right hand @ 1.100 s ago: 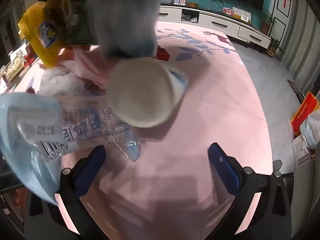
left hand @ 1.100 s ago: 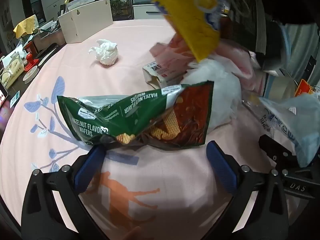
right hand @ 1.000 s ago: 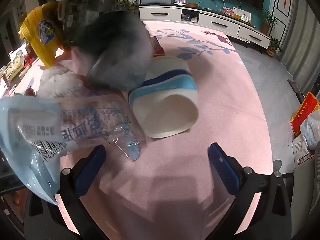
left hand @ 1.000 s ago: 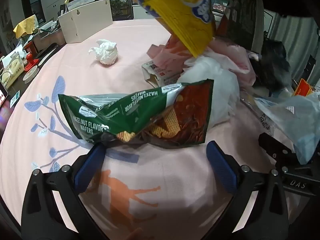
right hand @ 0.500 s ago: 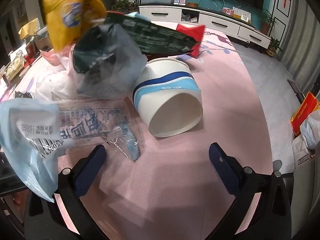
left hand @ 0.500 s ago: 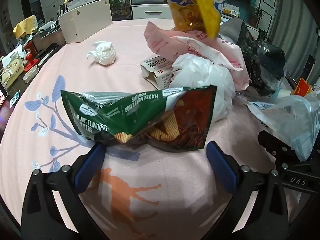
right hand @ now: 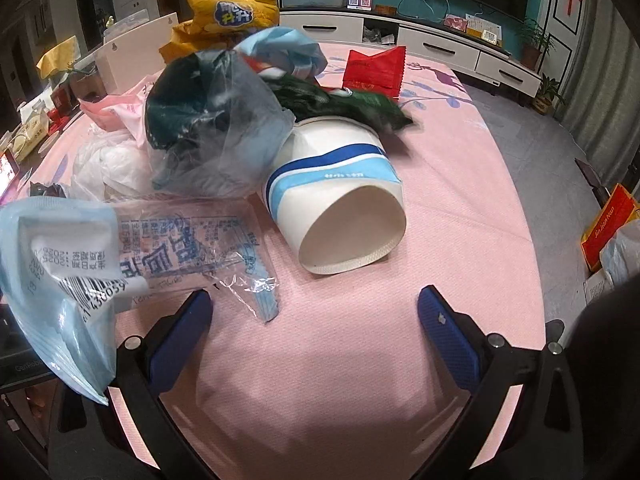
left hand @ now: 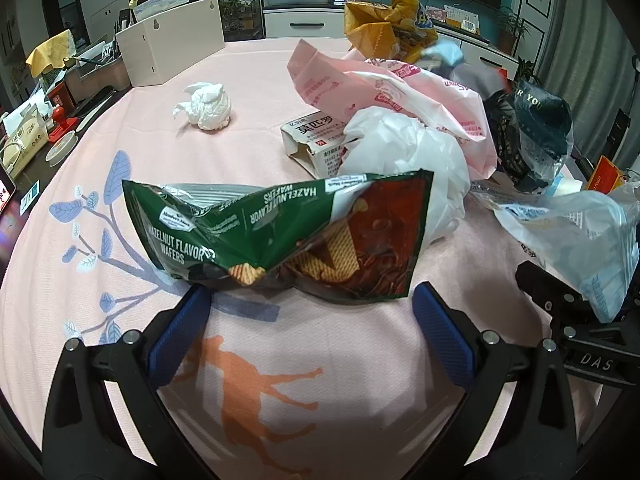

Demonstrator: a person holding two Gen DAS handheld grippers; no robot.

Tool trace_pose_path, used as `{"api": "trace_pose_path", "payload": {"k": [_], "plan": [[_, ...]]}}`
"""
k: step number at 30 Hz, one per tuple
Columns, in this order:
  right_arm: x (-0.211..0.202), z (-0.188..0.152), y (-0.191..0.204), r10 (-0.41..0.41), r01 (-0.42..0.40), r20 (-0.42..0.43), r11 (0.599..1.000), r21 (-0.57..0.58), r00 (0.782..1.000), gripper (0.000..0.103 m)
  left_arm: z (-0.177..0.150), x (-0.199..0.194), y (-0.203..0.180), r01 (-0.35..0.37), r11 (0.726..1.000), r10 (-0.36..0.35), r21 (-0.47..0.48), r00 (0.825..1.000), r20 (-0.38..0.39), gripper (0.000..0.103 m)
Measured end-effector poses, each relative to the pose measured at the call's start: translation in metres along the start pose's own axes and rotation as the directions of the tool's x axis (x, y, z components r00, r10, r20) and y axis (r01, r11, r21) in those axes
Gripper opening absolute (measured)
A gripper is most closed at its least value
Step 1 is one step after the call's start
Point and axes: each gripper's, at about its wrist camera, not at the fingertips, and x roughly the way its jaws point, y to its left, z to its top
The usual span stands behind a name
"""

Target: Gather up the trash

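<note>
Trash lies heaped on a pink tablecloth (left hand: 248, 160). A green hazelnut wafer bag (left hand: 276, 236) sits just ahead of my open left gripper (left hand: 306, 316), whose blue pads are empty. Behind the bag are a small white carton (left hand: 316, 140), a white plastic bag (left hand: 408, 152), a pink bag (left hand: 392, 88) and a yellow snack bag (left hand: 384, 20). In the right wrist view a white paper cup with blue bands (right hand: 340, 196) lies on its side ahead of my open right gripper (right hand: 314, 312). A clear blue printed wrapper (right hand: 132, 256) lies at the left.
A crumpled white tissue (left hand: 208, 106) rests alone farther back on the left. A cream box (left hand: 172, 44) stands at the table's far edge. A red sachet (right hand: 374, 68) and a dark bag in clear film (right hand: 208, 120) lie behind the cup. The table edge drops to grey floor on the right.
Trash items that were falling through the air, the yellow bag, the dark bag and the paper cup, have landed and settled on the table. Both grippers stayed put and open.
</note>
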Motion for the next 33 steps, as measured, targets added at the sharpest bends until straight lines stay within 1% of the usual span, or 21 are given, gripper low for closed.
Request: {"api": "trace_pose_path", "payload": {"k": [22, 23, 28, 30, 33], "plan": [[0.0006, 0.0026, 0.0008, 0.0, 0.0, -0.001, 1.0, 0.0, 1.0, 0.101, -0.0032, -0.0004, 0.0048, -0.001, 1.0, 0.001, 0.0, 1.0, -0.001, 0.101], [0.0007, 0.0028, 0.0009, 0.0, 0.0, -0.001, 1.0, 0.0, 1.0, 0.101, 0.0004, 0.0002, -0.0003, 0.0, 1.0, 0.0, 0.001, 1.0, 0.0, 0.101], [0.0008, 0.0034, 0.001, 0.0, 0.0, -0.001, 1.0, 0.0, 1.0, 0.101, 0.0024, 0.0005, -0.0027, 0.0, 1.0, 0.0, 0.001, 1.0, 0.0, 0.101], [0.0009, 0.0036, 0.0011, 0.0, 0.0, -0.001, 1.0, 0.0, 1.0, 0.101, 0.0021, 0.0, -0.0023, 0.001, 1.0, -0.001, 0.002, 1.0, -0.01, 0.101], [0.0011, 0.0042, 0.0011, -0.011, 0.011, 0.0, 1.0, 0.017, 1.0, 0.101, 0.0044, -0.0016, -0.0009, 0.023, 1.0, -0.022, 0.02, 0.999, -0.043, 0.101]]}}
